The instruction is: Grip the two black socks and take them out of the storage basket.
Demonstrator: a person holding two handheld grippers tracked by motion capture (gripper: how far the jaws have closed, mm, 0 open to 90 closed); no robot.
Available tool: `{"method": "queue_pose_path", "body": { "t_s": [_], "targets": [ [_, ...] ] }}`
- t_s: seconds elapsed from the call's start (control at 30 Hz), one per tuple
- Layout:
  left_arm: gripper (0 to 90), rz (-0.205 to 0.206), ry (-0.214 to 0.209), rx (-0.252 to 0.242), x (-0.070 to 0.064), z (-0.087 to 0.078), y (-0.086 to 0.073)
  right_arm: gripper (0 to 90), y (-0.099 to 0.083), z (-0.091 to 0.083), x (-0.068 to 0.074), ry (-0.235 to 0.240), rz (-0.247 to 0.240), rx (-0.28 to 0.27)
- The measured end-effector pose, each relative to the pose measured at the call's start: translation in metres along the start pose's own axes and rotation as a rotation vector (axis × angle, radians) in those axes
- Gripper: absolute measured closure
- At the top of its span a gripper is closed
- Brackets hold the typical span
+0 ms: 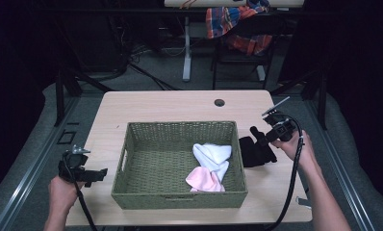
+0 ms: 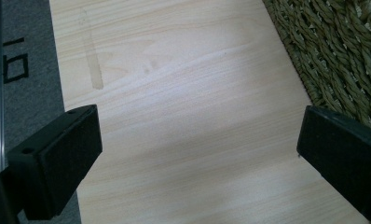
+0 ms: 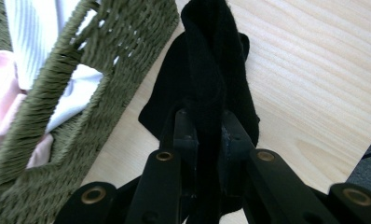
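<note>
At the left edge of the light wooden table point(image 1: 180, 103), the left gripper point(image 1: 94, 174) is held low by the person's left hand point(image 1: 62, 192), just outside the left wall of the woven green basket point(image 1: 132, 190). In the left gripper view its jaws stand wide apart with bare tabletop between them and nothing held; the basket's braided wall fills the upper right corner there

Inside the basket, toward its right side, a white cloth point(image 1: 212, 154) lies partly over a pale pink cloth point(image 1: 204, 180), both resting on the basket floor

Just beyond the basket's right wall, a black sock point(image 1: 254, 151) lies on the table, touching or nearly touching the wicker. The right gripper point(image 1: 258, 134), held by the right hand point(image 1: 293, 144), has its jaws closed on a raised fold of that sock; in the right gripper view the black fabric point(image 3: 207, 84) is pinched between them while the rest spreads on the wood beside the basket
</note>
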State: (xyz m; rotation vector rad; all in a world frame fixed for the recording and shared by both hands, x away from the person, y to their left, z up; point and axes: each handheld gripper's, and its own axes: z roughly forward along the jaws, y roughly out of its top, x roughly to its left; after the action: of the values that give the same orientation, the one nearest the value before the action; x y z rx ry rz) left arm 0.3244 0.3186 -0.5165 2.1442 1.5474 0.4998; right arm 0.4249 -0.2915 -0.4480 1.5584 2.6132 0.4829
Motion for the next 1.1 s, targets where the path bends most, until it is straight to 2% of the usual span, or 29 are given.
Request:
{"method": "queue_pose_path", "body": {
  "t_s": [0.07,0.1,0.17,0.33,0.43,0.47,0.5,0.6,0.63,0.67,0.77,0.8,0.83,0.9,1.0,1.03,1.1],
  "targets": [
    [0.2,0.001,0.0,-0.002,0.0,0.0,0.0,80.4,-0.001,0.005,0.0,0.001,0.011,-0.007],
    [0.2,0.002,-0.001,-0.002,0.0,0.0,0.0,80.5,0.0,0.005,-0.002,0.001,-0.002,0.019],
    [0.2,0.0,0.001,-0.003,0.0,0.0,0.0,80.4,0.0,0.009,-0.001,-0.008,0.012,0.016],
    [0.2,0.0,0.002,-0.005,0.0,0.0,0.0,80.3,0.001,0.019,-0.003,-0.014,0.007,0.038],
    [0.2,-0.001,-0.003,-0.001,0.0,0.0,0.0,80.1,0.001,0.025,-0.004,-0.033,0.023,0.027],
    [0.2,0.001,-0.003,0.001,0.0,0.0,0.0,80.1,0.0,0.027,-0.004,-0.027,0.027,0.016],
    [0.2,0.001,-0.004,0.001,0.0,0.0,0.0,80.1,0.001,0.027,-0.005,-0.038,0.015,0.037],
    [0.2,0.001,-0.003,-0.001,0.0,0.0,0.0,79.9,0.001,0.032,-0.007,-0.032,0.027,0.043],
    [0.2,0.001,-0.003,0.0,0.0,0.0,0.0,79.8,0.0,0.036,-0.007,-0.032,0.045,0.026],
    [0.2,0.001,-0.003,0.0,0.0,0.0,0.0,79.7,0.0,0.036,-0.009,-0.033,0.031,0.046],
    [0.2,0.0,-0.005,0.001,0.0,0.0,0.0,79.3,-0.001,0.044,-0.01,-0.028,0.047,0.041],
    [0.2,0.0,-0.005,0.002,0.0,0.0,0.0,78.9,-0.001,0.045,-0.011,-0.033,0.039,0.063],
    [0.2,0.0,-0.005,0.001,0.0,0.0,0.0,78.7,-0.002,0.048,-0.011,-0.028,0.054,0.05],
    [0.2,0.001,-0.005,0.001,0.0,0.0,0.0,78.0,-0.002,0.053,-0.011,-0.033,0.062,0.059],
    [0.2,0.001,-0.004,0.001,0.0,0.0,0.0,73.6,-0.001,0.057,-0.013,-0.023,0.049,0.088],
    [0.2,0.002,-0.004,-0.001,0.0,0.0,0.0,71.0,-0.002,0.058,-0.012,-0.031,0.06,0.071],
    [0.2,-0.002,-0.003,-0.003,0.0,0.0,0.0,57.2,-0.002,0.056,-0.011,-0.039,0.055,0.062]
  ]
}}
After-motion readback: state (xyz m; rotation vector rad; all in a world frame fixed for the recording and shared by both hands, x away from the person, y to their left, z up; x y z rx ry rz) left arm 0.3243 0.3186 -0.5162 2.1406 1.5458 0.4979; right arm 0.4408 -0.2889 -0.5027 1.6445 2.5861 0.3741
